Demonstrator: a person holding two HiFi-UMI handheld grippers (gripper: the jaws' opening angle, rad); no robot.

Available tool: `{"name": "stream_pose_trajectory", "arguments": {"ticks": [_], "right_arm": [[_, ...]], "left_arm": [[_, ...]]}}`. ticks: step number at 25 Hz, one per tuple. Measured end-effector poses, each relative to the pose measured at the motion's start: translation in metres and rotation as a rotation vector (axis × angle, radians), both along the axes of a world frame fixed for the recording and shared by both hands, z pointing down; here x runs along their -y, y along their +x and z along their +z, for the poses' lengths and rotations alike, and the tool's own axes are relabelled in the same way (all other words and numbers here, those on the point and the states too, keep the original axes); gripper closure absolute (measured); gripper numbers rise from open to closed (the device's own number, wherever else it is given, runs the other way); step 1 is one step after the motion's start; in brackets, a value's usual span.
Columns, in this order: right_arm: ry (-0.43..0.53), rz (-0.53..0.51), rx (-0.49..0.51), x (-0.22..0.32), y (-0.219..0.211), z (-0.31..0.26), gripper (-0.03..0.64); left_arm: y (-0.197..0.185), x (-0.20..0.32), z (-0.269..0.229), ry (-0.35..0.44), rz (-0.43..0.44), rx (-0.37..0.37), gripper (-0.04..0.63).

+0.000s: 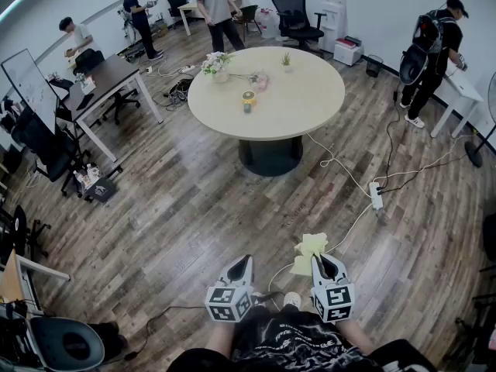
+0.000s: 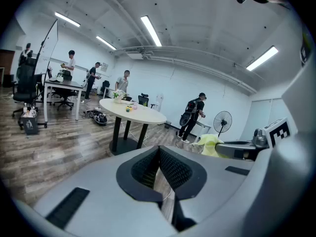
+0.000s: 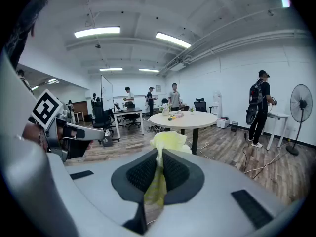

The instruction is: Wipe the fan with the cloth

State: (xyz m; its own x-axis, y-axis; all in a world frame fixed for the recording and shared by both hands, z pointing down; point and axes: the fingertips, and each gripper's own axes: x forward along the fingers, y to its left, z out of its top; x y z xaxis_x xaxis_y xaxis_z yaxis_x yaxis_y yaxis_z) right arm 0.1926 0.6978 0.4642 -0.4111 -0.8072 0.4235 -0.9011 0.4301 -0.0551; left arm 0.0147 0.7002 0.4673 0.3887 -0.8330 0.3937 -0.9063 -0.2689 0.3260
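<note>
My right gripper (image 1: pixel 319 262) is held low in front of me, shut on a crumpled yellow cloth (image 1: pixel 308 251) that bunches up past its tips. In the right gripper view the cloth (image 3: pixel 167 143) is pinched between the dark pads of the right gripper (image 3: pixel 159 174). The left gripper (image 1: pixel 242 265) is beside it, shut with nothing in it; its pads meet at the tip of the left gripper (image 2: pixel 159 168) in its own view. A black pedestal fan (image 3: pixel 301 105) stands far off at the right wall; it also shows as the fan (image 2: pixel 222 122) and, cut by the edge, the fan (image 1: pixel 477 149).
A round beige table (image 1: pixel 302 103) with flowers and small items stands ahead on the wooden floor. A white power strip (image 1: pixel 377 196) and cables trail across the floor toward the right. A person (image 1: pixel 430 53) stands near a white desk (image 1: pixel 459 84). Desks, chairs and other people fill the back left.
</note>
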Motion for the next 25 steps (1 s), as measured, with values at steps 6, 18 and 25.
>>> {"name": "stream_pose_trajectory", "arguments": {"ticks": [6, 18, 25], "right_arm": [[0.004, -0.008, -0.010, 0.009, 0.010, -0.003, 0.589], [0.062, -0.161, -0.041, 0.034, 0.037, -0.008, 0.585], [0.079, -0.182, -0.034, 0.050, 0.039, -0.008, 0.585]], "left_arm": [[0.009, 0.004, -0.004, 0.003, -0.005, 0.015, 0.575], [0.046, 0.019, 0.000, 0.007, -0.111, -0.007, 0.575], [0.067, 0.025, 0.005, 0.012, -0.086, 0.041, 0.574]]}}
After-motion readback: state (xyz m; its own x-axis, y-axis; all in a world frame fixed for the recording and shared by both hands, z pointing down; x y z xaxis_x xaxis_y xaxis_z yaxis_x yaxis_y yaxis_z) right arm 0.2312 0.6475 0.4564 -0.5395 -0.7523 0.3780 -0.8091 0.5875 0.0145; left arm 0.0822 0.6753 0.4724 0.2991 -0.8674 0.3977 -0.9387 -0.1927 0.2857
